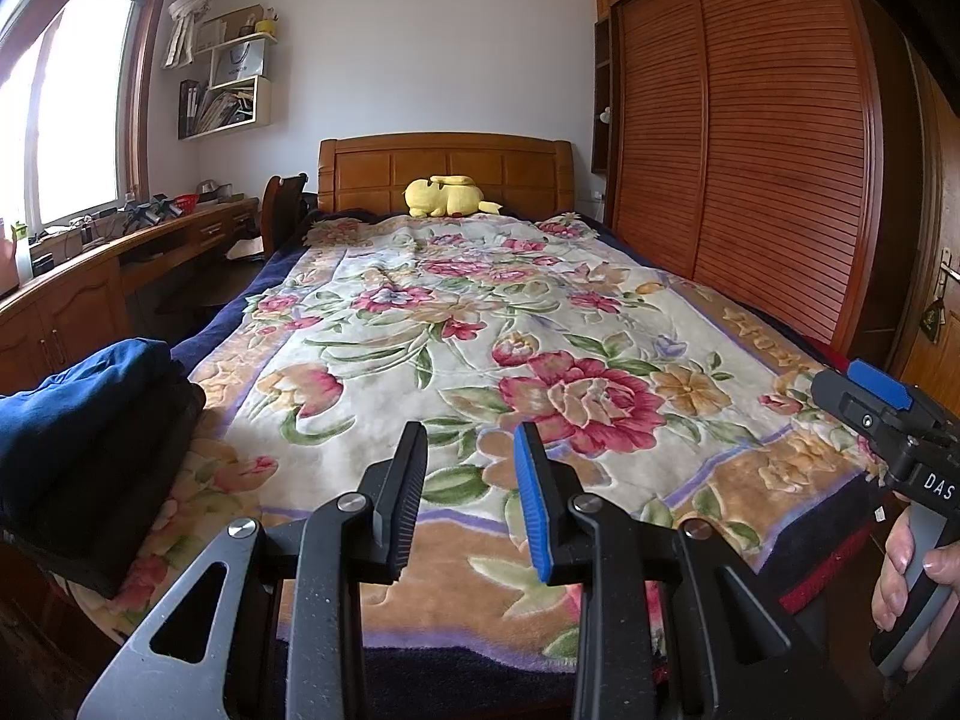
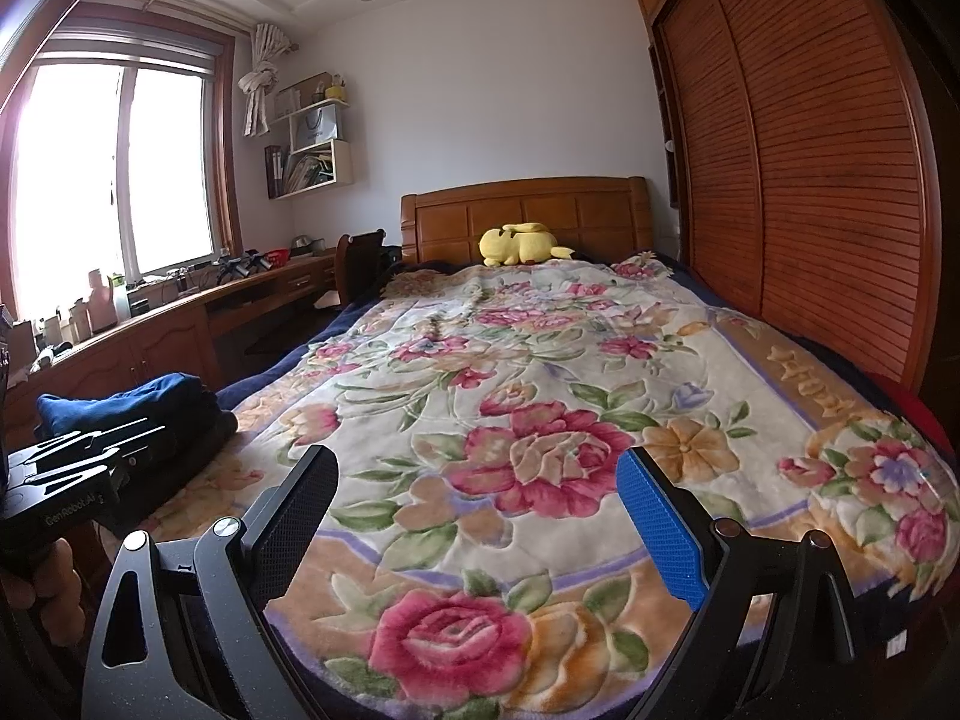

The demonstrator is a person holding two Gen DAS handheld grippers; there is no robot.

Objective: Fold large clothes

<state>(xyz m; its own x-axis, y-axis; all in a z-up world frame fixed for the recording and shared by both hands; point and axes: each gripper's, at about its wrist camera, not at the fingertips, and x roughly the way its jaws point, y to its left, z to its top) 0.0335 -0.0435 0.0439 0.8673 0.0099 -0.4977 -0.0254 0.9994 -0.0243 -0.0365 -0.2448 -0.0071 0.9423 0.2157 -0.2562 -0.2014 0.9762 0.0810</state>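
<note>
A stack of folded clothes, blue on top [image 1: 78,396] and dark below [image 1: 120,480], sits on the near left corner of the bed; it also shows in the right wrist view [image 2: 144,402]. My left gripper [image 1: 471,462] is open and empty, above the foot of the floral blanket [image 1: 480,330], right of the stack. My right gripper [image 2: 477,480] is open wide and empty, over the blanket [image 2: 540,390]. The right gripper's body shows at the right edge of the left wrist view [image 1: 888,414]. The left gripper's body shows at the left edge of the right wrist view [image 2: 72,468].
A yellow plush toy [image 1: 447,195] lies by the wooden headboard [image 1: 444,165]. A slatted wardrobe [image 1: 750,150] lines the right side. A wooden desk [image 1: 120,264] with clutter runs under the window on the left, with a chair [image 1: 288,204] beside the bed.
</note>
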